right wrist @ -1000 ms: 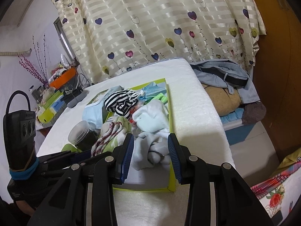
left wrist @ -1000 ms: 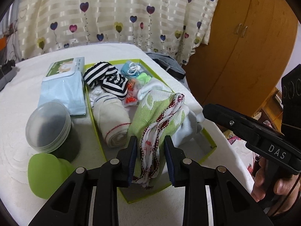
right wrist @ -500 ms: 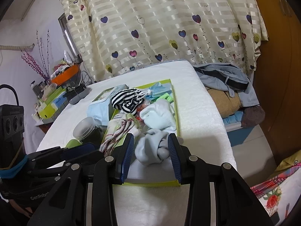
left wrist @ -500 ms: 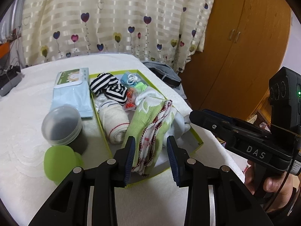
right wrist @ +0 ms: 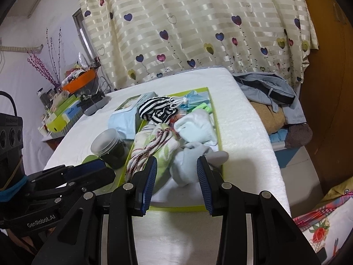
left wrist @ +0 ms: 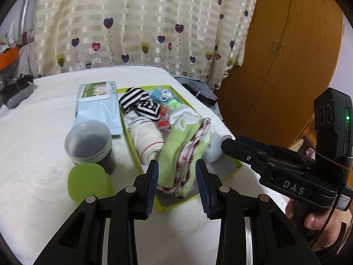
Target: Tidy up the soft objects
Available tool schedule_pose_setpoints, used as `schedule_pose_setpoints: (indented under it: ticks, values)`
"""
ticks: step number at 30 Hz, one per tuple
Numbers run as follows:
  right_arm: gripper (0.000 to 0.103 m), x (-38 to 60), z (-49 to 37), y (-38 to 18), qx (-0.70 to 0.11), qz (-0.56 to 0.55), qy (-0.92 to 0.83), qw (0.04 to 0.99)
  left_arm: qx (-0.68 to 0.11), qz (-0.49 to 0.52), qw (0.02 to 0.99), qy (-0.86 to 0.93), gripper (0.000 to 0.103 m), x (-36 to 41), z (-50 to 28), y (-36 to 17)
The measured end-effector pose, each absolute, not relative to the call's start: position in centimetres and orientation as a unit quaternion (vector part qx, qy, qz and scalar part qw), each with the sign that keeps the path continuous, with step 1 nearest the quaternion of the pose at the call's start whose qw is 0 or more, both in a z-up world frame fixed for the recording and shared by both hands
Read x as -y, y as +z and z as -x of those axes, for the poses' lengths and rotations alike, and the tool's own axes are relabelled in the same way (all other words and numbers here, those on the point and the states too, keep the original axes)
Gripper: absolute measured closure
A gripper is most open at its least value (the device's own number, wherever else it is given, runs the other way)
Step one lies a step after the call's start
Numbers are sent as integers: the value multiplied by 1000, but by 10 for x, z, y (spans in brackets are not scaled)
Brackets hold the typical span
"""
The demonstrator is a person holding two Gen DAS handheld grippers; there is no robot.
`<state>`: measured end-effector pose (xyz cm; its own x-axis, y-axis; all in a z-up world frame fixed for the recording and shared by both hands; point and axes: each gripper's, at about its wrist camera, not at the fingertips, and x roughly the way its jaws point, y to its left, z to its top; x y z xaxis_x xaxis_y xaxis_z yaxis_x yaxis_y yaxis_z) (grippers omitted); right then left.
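At the bottom of the left wrist view the left gripper (left wrist: 177, 185) stands partly open, its blue pads clear of the green patterned sock (left wrist: 183, 145) framed between them; it holds nothing. In the right wrist view the right gripper (right wrist: 176, 184) is likewise partly open and empty, with the pale grey sock (right wrist: 187, 163) lying beyond its tips. Both socks lie in the near end of a green-rimmed tray (left wrist: 220, 177) on the white bed (left wrist: 33, 137). Farther along the tray sit a rolled cream cloth (left wrist: 146, 139), a black-and-white striped piece (left wrist: 139, 102) and small blue and green items at the far end. Left of the tray stand a green disc (left wrist: 88, 183), a lidded jar (left wrist: 88, 141) and a wipes pack (left wrist: 97, 106). A heart-print curtain (left wrist: 143, 22) hangs behind.
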<state>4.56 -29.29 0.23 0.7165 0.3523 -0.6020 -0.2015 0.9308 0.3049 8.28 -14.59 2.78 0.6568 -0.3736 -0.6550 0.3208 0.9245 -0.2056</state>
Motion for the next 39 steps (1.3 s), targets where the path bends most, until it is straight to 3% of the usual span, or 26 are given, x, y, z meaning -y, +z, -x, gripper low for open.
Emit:
schedule_pose_setpoints:
  ticks: [11,12,14,15,17,18,39]
  values:
    - [64,276,-34,0,-352,-85,153,919,-367,31,914,-167,70,135,-76,25]
    - [63,274,-31,1,-352,-82,153,920,-367,26,916,-161,70,135,-75,24]
    - [50,271,-26,2,-351,-77,152,921,-364,13,920,-146,70,135,-69,24]
    - [46,269,-22,3,-350,-73,153,921,-363,10,921,-143,67,135,-66,24]
    - [46,266,-17,4,-350,-68,155,921,-368,8,920,-137,51,134,-61,24]
    - [46,264,-13,5,-349,-64,154,922,-369,7,920,-132,49,133,-60,25]
    - [46,242,8,11,-352,-30,147,924,-363,0,926,-107,49,118,-35,27]
